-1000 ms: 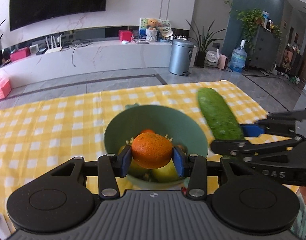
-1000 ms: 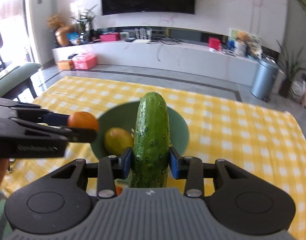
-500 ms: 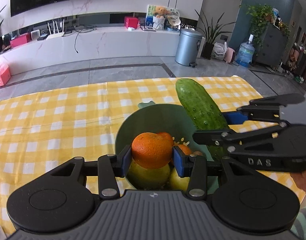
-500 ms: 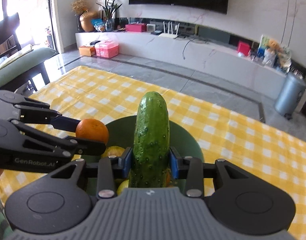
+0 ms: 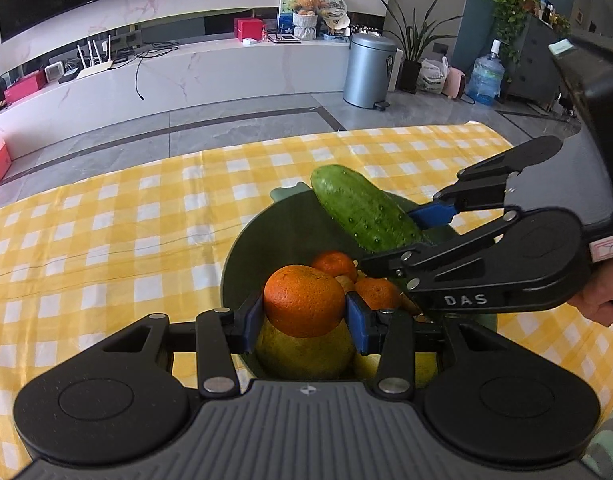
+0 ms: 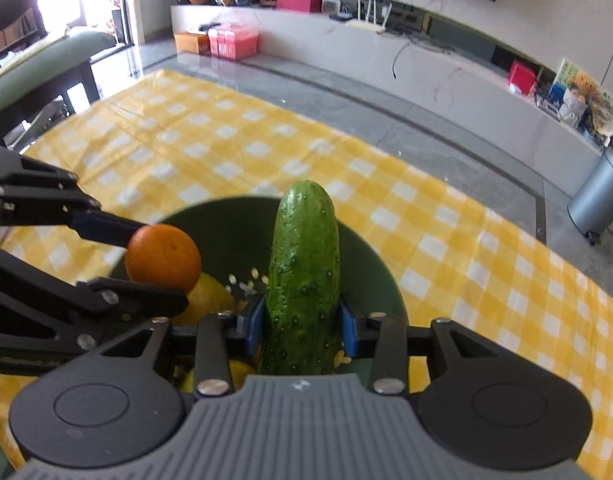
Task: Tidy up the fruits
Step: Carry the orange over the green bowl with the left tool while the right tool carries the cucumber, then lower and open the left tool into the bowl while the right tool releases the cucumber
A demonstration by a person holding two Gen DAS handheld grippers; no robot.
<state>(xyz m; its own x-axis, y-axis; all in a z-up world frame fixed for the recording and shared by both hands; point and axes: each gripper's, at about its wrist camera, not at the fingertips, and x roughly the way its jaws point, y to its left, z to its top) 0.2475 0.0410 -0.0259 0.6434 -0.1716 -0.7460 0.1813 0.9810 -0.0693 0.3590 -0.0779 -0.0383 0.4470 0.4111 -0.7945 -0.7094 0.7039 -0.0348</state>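
Observation:
My left gripper (image 5: 305, 314) is shut on an orange (image 5: 304, 300) and holds it over the near side of a green bowl (image 5: 266, 236). My right gripper (image 6: 301, 326) is shut on a cucumber (image 6: 304, 280) that points forward over the same bowl (image 6: 380, 280). In the left wrist view the cucumber (image 5: 362, 210) slants over the bowl's right side. In the right wrist view the orange (image 6: 163, 258) hangs over the bowl's left side. The bowl holds smaller oranges (image 5: 335, 266) and yellow-green fruit (image 5: 306, 352).
The bowl stands on a table with a yellow and white checked cloth (image 5: 106, 240). The table's far edge (image 5: 266, 146) meets a grey floor. A steel bin (image 5: 370, 72) and a white TV bench (image 5: 186, 76) stand beyond. A green chair (image 6: 38, 76) is at the left.
Both grippers have moved closer over the bowl, each still holding its item. The cucumber has swung further over the bowl's middle. More fruit inside the bowl has come into view.

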